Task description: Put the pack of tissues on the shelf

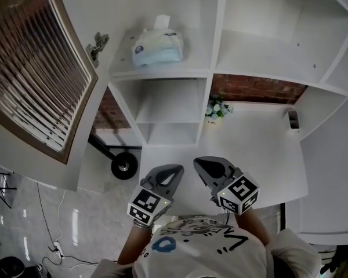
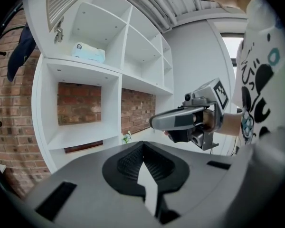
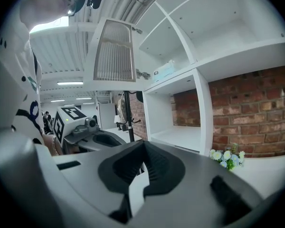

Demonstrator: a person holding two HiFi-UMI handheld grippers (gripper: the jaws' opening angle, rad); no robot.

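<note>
The pack of tissues [image 1: 156,47] lies in the upper left compartment of the shelf [image 1: 162,73], a tissue sticking up from its top, so we judge the placing done. Our left gripper [image 1: 175,170] and right gripper [image 1: 200,163] hang low, close to the body, over the white tabletop [image 1: 261,149] and well apart from the pack. Each gripper's fingers [image 2: 128,160] are pressed together with nothing between them. What could go wrong now is mostly our own doing. The pack looks to sit nearer the front lip of its compartment than the back. A needless second reach up there could nudge it over the edge, and with the fingers closed we would have no means to catch it. The slatted door [image 1: 35,80] stands open just beside that compartment, and a raised gripper could strike it. Lower down, the small pot of flowers [image 1: 216,109] stands at the back of the tabletop, where a careless forward sweep could tip it.
</note>
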